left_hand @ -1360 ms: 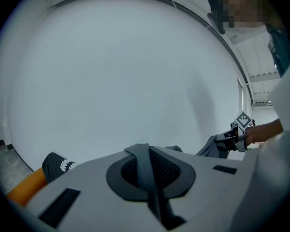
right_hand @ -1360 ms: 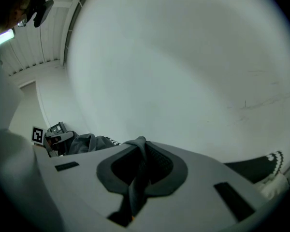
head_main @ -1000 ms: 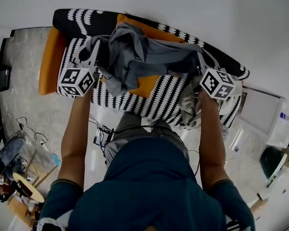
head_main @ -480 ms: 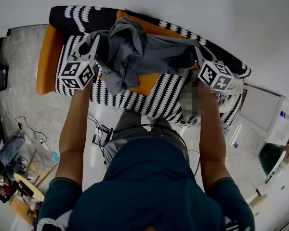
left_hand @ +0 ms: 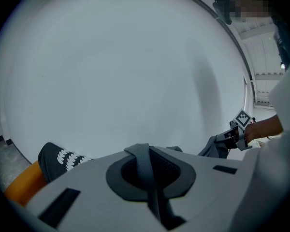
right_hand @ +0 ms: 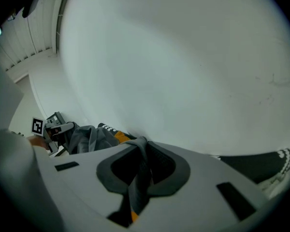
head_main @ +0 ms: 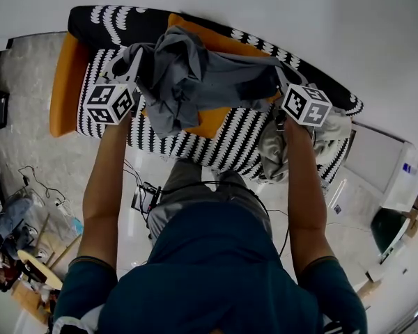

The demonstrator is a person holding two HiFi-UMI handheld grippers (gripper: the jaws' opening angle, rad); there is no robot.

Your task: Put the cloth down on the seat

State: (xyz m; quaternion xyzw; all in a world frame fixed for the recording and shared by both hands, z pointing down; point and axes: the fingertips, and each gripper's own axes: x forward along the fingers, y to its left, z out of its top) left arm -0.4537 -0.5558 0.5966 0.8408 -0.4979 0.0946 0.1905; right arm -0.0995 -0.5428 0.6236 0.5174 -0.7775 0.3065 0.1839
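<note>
A crumpled grey cloth (head_main: 195, 75) hangs stretched between my two grippers above the black-and-white patterned seat (head_main: 230, 145) with its orange cushion (head_main: 212, 122). My left gripper (head_main: 134, 62) is shut on the cloth's left end. In the left gripper view a grey strip of cloth (left_hand: 146, 170) is pinched between the closed jaws. My right gripper (head_main: 284, 78) is shut on the right end. The right gripper view shows a fold of cloth (right_hand: 137, 173) pressed between its pads. The cloth's hanging middle lies close to the cushion; I cannot tell whether it touches.
A second light grey heap (head_main: 275, 152) lies at the seat's right front. An orange side cushion (head_main: 66, 82) bounds the seat's left end, with the white wall (head_main: 265, 5) behind. White boxes (head_main: 397, 179) stand on the right, and cables (head_main: 143, 193) and clutter (head_main: 28, 249) lie on the floor.
Both grippers have sunk toward the seat with the cloth still held between them. The cloth's bulk now hangs lower over the orange cushion.
</note>
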